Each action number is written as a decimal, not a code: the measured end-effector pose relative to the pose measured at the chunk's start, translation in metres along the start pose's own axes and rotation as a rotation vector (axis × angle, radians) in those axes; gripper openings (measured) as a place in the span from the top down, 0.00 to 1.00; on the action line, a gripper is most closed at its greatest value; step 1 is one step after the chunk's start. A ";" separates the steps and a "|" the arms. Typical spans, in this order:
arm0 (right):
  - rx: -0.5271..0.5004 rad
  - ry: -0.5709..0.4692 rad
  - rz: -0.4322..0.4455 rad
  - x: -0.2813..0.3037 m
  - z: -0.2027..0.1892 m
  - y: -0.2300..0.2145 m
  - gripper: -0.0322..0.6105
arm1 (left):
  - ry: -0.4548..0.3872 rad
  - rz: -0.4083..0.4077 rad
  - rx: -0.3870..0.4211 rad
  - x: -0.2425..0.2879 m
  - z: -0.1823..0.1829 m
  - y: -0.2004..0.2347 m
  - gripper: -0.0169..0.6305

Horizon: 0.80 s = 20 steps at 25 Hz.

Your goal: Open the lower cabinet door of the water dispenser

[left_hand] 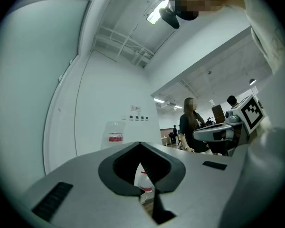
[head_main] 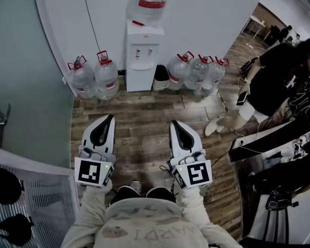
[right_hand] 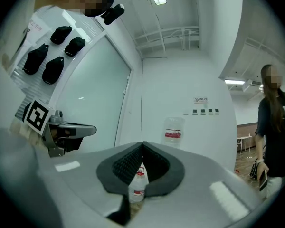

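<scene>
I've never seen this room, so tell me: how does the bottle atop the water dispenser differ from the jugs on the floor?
The top bottle sits neck-down on the dispenser; the floor jugs stand upright by the wall. The top bottle is single; the floor jugs number five, with red handles on top. Both are clear plastic.

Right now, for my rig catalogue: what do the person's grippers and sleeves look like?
The left gripper and right gripper are white tapered shells with black padded jaw linings. Each carries a cube with black-and-white square markers. A thin black cable hangs by the right one. The sleeves are cream.
</scene>
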State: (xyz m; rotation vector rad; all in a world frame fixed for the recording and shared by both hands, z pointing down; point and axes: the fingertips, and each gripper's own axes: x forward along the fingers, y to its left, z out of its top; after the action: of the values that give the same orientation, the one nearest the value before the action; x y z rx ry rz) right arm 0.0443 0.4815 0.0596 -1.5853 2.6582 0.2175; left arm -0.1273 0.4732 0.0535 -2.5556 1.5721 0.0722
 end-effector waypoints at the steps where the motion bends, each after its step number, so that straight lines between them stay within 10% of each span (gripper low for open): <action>1: 0.004 -0.003 -0.005 0.002 -0.001 -0.001 0.94 | -0.001 -0.004 0.002 0.002 -0.001 0.002 0.97; 20: 0.006 -0.005 -0.029 0.076 -0.020 -0.039 0.94 | -0.010 -0.024 -0.005 0.075 -0.021 0.047 0.97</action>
State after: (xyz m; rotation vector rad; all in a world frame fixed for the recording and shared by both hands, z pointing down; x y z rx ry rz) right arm 0.0426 0.3942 0.0676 -1.6189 2.6274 0.2118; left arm -0.1356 0.3827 0.0611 -2.5736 1.5392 0.0859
